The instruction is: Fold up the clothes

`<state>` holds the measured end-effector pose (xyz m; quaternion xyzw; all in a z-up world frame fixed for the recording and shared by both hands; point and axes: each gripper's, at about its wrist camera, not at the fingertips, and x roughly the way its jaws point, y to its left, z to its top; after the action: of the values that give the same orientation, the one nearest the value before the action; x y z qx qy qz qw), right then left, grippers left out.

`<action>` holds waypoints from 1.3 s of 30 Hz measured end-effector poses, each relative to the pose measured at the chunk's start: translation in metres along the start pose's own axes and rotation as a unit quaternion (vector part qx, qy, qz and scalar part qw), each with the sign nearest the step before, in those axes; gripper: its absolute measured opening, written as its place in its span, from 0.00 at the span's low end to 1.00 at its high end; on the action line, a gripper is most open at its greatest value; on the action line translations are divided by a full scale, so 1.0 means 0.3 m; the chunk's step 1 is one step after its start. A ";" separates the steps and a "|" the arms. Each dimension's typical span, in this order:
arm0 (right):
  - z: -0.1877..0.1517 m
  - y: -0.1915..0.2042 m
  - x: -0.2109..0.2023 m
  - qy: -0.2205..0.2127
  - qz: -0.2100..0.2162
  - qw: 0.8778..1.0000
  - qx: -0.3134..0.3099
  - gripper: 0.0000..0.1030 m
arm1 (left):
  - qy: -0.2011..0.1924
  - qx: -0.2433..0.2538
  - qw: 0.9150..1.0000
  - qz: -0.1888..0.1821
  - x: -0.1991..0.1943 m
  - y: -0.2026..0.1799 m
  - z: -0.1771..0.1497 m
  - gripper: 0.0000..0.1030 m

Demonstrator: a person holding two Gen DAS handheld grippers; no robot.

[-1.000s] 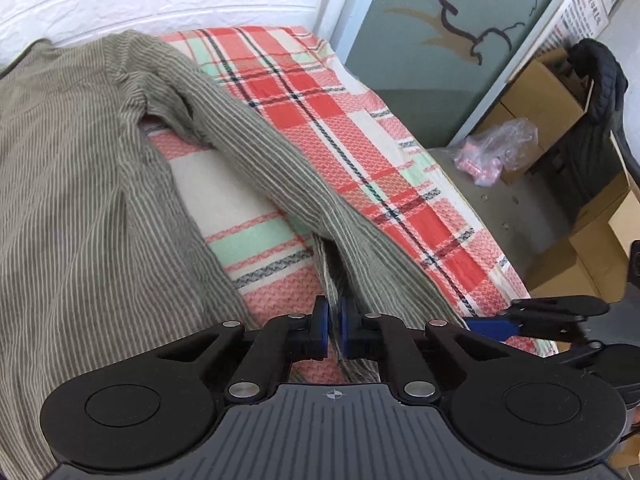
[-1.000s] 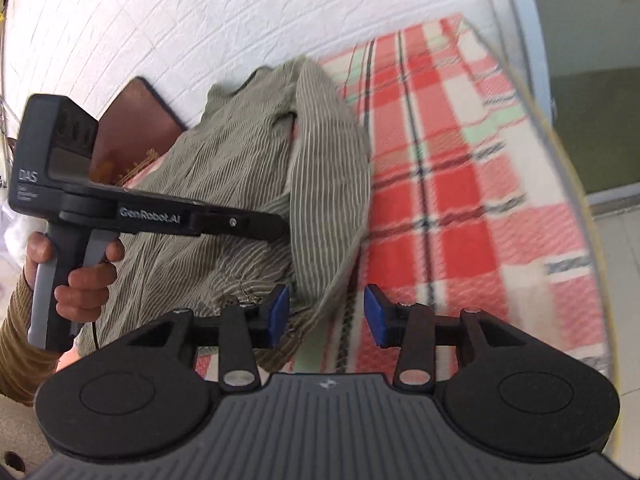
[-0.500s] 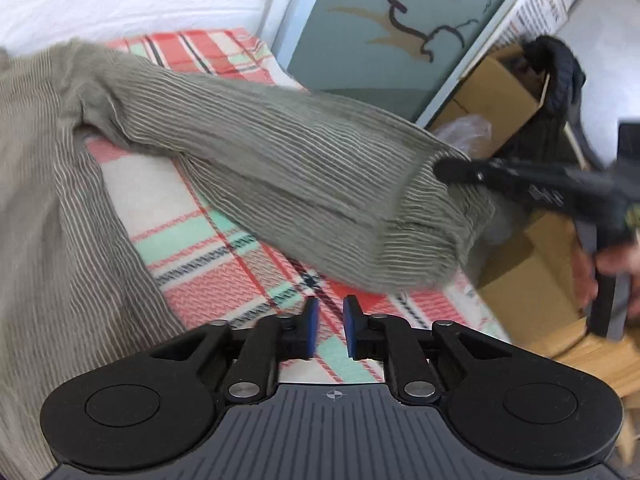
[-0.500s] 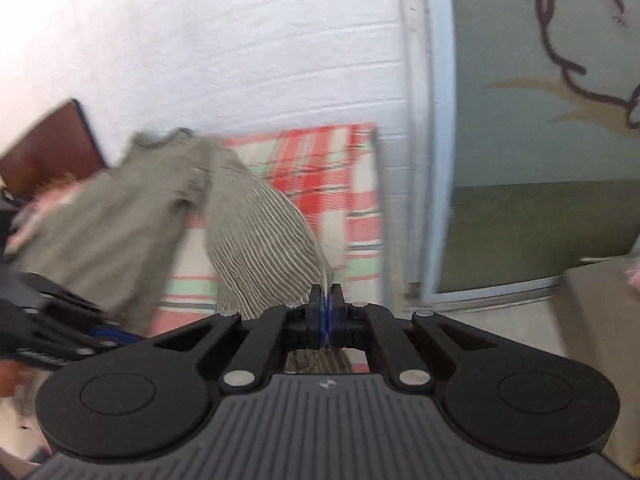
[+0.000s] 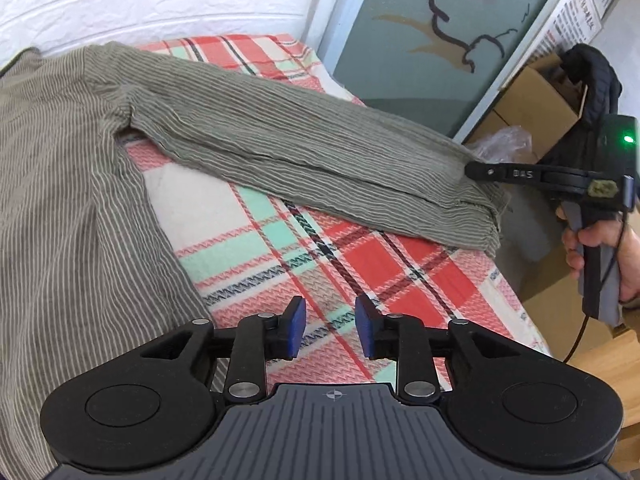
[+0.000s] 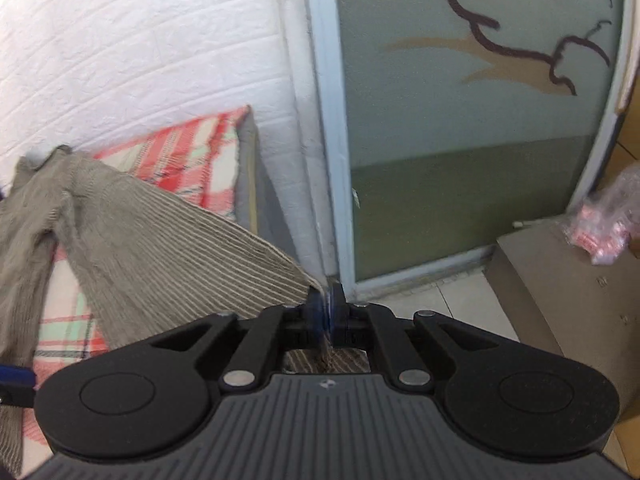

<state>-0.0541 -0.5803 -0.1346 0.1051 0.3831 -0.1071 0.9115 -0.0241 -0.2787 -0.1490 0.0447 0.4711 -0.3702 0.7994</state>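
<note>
A grey-green striped shirt [image 5: 60, 200] lies on a red, green and white plaid blanket [image 5: 380, 264]. Its long sleeve [image 5: 320, 152] is stretched out to the right, past the bed's edge. My right gripper [image 6: 326, 312] has the sleeve's cuff [image 6: 304, 280] pinched between its pads, and its jaws are opening. In the left wrist view the same right gripper [image 5: 476, 170] shows at the cuff, held by a hand [image 5: 624, 256]. My left gripper [image 5: 330, 328] hovers over bare blanket below the sleeve. Its jaws are opening and nothing is between them.
A white brick wall [image 5: 140, 0] backs the bed. To the right are a glass door with a painted branch [image 6: 460, 120], cardboard boxes [image 5: 532, 96], a black garment [image 5: 596, 84], a grey cabinet [image 6: 560, 280] and a plastic bag [image 6: 608, 224].
The left gripper let go of the sleeve and opened over the blanket. The right gripper shut on the cuff and pulled the sleeve out to the right, past the bed edge.
</note>
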 end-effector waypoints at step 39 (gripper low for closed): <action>0.029 0.507 -0.080 0.044 0.268 0.960 -0.063 0.52 | -0.058 0.055 0.992 0.097 -0.148 -0.069 -0.312 0.53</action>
<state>-0.0228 -0.4348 -0.0947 0.1510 0.3864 0.1703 0.8938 -0.1171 -0.2299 -0.1601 0.1128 0.3961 -0.3182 0.8539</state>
